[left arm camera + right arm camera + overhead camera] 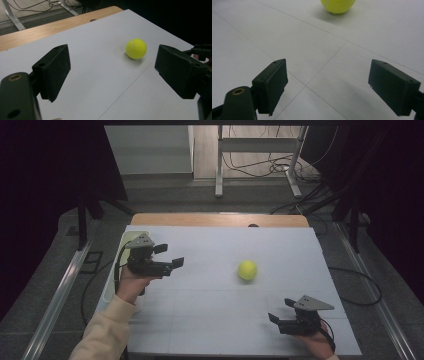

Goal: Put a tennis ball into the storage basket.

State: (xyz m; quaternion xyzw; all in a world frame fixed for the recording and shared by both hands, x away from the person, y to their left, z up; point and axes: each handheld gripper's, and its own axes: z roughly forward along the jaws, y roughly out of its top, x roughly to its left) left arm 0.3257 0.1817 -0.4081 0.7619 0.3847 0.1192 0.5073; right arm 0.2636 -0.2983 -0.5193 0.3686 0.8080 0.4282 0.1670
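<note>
Round yellow felt tennis ball (247, 270) sits mid white table (210, 320), untouched. We judge it light, springy, prone to roll; we'd pinch across its middle. Left gripper (170, 256) & right gripper (281, 310): jaws apart, empty.

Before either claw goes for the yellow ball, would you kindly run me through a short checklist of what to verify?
1. Tennis ball resting free on the white table cover, nothing touching it: ok.
2. Left claw open and empty, jaws standing wide apart in its own view: ok.
3. Right claw open and empty: ok.
4. Path from the left claw to the ball free of other things: ok.
5. Either claw already around the ball: not ok, both are apart from it.
6. Pale bin at the table's left edge, whether it has room for the ball: cannot tell, the left hand and claw hide most of it.
</note>
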